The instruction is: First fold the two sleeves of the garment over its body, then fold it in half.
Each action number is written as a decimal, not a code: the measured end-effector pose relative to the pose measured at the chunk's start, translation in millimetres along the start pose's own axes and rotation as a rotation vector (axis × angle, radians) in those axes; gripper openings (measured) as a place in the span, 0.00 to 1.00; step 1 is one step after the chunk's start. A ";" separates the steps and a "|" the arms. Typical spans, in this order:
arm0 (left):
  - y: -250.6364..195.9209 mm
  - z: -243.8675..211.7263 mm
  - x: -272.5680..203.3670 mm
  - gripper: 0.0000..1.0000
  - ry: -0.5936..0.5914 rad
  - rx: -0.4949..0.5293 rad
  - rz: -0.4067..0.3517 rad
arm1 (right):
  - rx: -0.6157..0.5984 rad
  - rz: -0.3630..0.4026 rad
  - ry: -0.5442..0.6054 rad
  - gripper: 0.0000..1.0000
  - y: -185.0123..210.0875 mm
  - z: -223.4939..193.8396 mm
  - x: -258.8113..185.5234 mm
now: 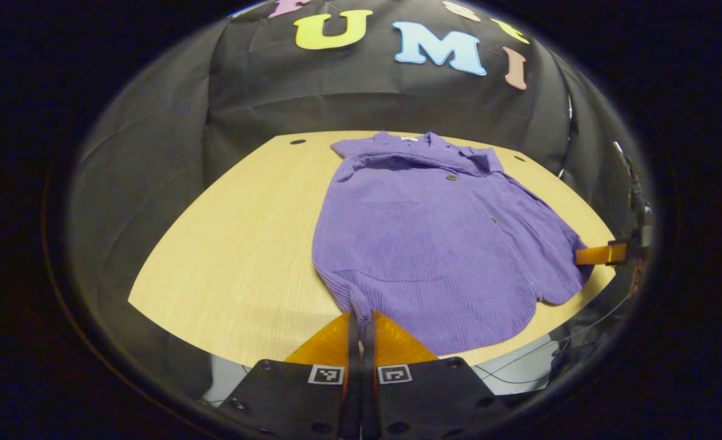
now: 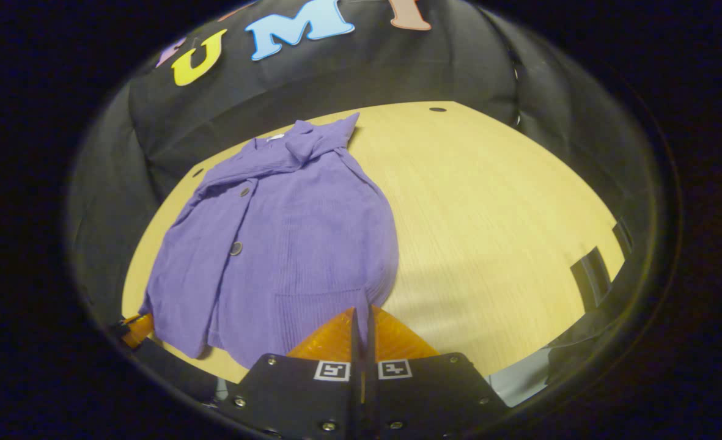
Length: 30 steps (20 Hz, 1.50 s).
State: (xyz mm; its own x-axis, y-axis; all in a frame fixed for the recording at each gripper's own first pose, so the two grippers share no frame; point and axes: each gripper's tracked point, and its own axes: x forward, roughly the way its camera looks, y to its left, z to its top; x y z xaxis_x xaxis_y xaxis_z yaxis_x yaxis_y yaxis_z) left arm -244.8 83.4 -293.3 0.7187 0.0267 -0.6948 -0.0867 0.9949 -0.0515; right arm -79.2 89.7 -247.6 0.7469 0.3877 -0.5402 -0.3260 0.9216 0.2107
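A purple corduroy garment point(image 1: 434, 244) lies flat and buttoned on the wooden table point(image 1: 238, 244), collar point(image 1: 409, 146) at the far side and hem towards me. My left gripper point(image 1: 361, 315) is shut on the hem's near left corner, with a bit of fabric pinched up between its fingers. The right gripper point(image 1: 593, 255) holds the opposite hem corner at the table's right edge. In the right gripper view, the garment point(image 2: 287, 244) stretches away from my right gripper point(image 2: 364, 315), which is shut on the hem. The left gripper point(image 2: 133, 329) sits at the other corner.
Bare table point(image 2: 489, 214) spreads wide to the right of the garment in the right gripper view. Small dark holes point(image 1: 298, 142) mark the table's far corners. Thin cables point(image 1: 519, 360) hang below the near edge. A dark strap-like object point(image 2: 593, 275) lies at the table's right rim.
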 end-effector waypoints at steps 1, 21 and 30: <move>-2.1 9.1 -2.2 0.06 -0.003 -0.039 0.005 | 0.017 0.022 0.002 0.02 -1.0 5.7 -4.3; -55.2 269.6 -11.7 0.06 -0.296 -0.267 -0.047 | -0.053 0.433 -0.216 0.02 85.6 224.0 -52.5; -34.8 382.7 62.6 0.05 -0.329 -0.313 -0.225 | 0.086 0.428 -0.255 0.02 105.3 318.7 -11.2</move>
State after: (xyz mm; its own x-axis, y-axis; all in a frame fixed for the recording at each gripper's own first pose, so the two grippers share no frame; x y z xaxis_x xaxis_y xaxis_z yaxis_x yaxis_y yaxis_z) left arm 67.2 87.7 -60.5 0.9185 -0.1051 -0.3813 -0.0715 0.9040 -0.4215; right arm 62.9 188.4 40.3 0.6780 0.7134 -0.1772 -0.5930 0.6733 0.4416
